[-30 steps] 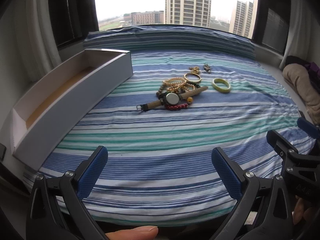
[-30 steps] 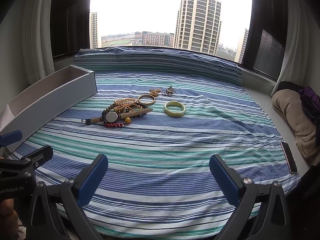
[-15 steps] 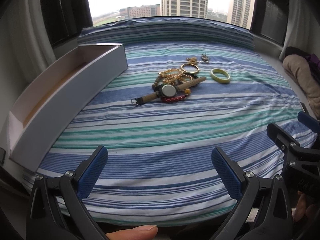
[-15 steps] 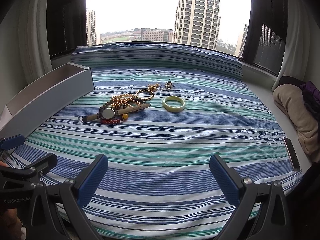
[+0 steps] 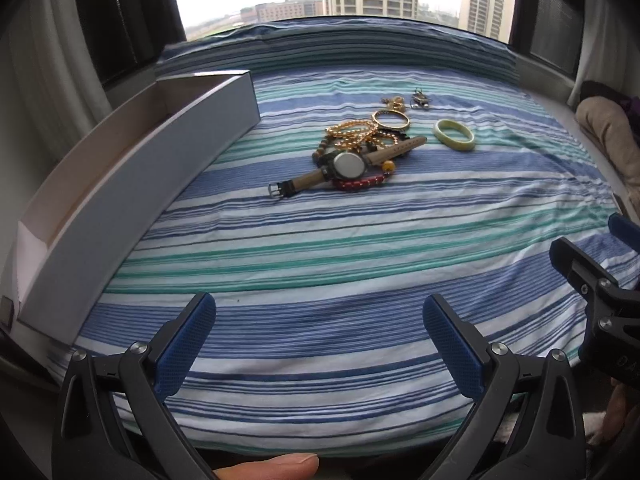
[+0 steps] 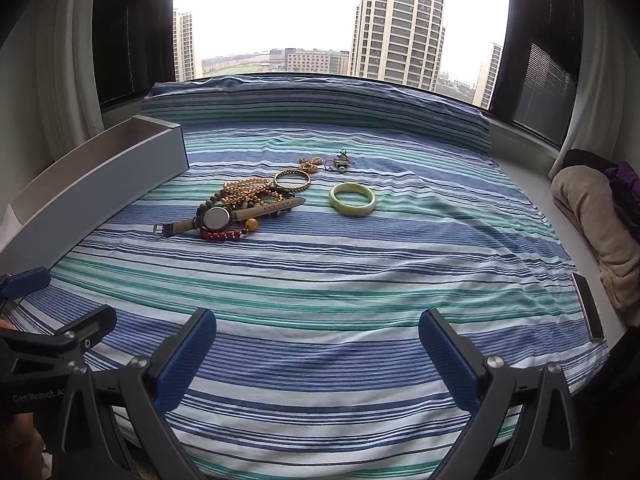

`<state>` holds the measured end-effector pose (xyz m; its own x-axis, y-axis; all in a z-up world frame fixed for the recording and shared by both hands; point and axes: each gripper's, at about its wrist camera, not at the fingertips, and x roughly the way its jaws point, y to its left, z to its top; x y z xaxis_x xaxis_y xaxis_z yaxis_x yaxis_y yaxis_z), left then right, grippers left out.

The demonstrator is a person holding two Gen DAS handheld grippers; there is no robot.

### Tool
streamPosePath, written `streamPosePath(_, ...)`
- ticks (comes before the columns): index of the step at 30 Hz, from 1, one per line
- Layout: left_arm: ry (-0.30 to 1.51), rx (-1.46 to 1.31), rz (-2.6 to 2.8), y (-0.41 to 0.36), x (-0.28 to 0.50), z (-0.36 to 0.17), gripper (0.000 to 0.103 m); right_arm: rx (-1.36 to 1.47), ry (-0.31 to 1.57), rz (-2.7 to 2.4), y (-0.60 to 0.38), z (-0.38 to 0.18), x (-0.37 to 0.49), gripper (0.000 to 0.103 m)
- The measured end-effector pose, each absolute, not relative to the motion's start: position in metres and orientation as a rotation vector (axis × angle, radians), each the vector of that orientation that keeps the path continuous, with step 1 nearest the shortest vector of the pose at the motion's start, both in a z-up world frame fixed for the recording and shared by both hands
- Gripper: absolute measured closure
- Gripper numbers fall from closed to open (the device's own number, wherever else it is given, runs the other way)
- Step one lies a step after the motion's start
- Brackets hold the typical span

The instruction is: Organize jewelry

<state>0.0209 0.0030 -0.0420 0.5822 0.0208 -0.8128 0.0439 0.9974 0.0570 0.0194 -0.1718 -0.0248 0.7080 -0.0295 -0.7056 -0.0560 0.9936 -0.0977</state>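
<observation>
Both grippers, left [image 5: 319, 330] and right [image 6: 318, 338], spread and empty, short of the jewelry pile [image 5: 356, 152]; approach the watch [image 5: 347, 166] first, box [image 5: 132, 184] leftward.

You face a wide window [image 6: 340, 20] filled with flat grey daylight and tall pale apartment towers [image 6: 398, 28]. Dark window frames [image 6: 132, 32] and pale curtains [image 6: 64, 60] stand at either side. Below lies a blue, teal and white striped bedsheet [image 6: 340, 280], with a matching striped bolster [image 6: 312, 100] along the sill. At your right lies a folded beige blanket [image 6: 596, 220].
</observation>
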Motion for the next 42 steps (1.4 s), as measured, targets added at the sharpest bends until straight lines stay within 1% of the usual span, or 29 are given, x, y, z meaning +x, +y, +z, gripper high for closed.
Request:
streamPosePath(4,1.004,0.020,-0.029,0.013,0.029,-0.052,0.000,-0.118,0.797,0.018,-0.171,-0.028,0.024,0.000)
streamPosePath(9,1.029,0.067,-0.014,0.022,0.046,-0.061,0.000,-0.108,0.822,0.025,-0.173,-0.034,0.032,0.000)
streamPosePath(16,1.134,0.011,-0.212,0.040,0.095,-0.063,0.001,-0.077,0.880,0.014,-0.187,-0.051,0.048,0.000)
streamPosePath(20,1.145,0.030,-0.300,0.041,0.128,-0.056,0.001,-0.055,0.910,0.014,-0.195,-0.059,0.058,0.000)
streamPosePath(27,1.130,0.133,-0.293,0.029,0.170,-0.055,0.001,0.015,0.973,0.051,-0.214,-0.070,0.080,0.000)
streamPosePath(30,1.147,0.148,-0.300,0.025,0.183,-0.058,0.001,0.091,1.027,0.140,-0.232,-0.065,0.112,0.000)
streamPosePath(33,1.181,0.158,-0.294,0.023,0.194,-0.061,0.001,0.111,1.125,0.203,-0.247,-0.063,0.162,0.000)
streamPosePath(36,1.193,0.184,-0.276,0.025,0.198,-0.063,0.001,0.056,1.183,0.170,-0.254,-0.063,0.216,0.000)
streamPosePath(39,1.200,0.178,-0.256,0.032,0.195,-0.065,0.001,-0.028,1.195,0.157,-0.252,-0.064,0.261,0.000)
streamPosePath(42,1.222,0.162,-0.251,0.039,0.192,-0.072,0.001,-0.106,1.203,0.259,-0.235,-0.067,0.293,0.002)
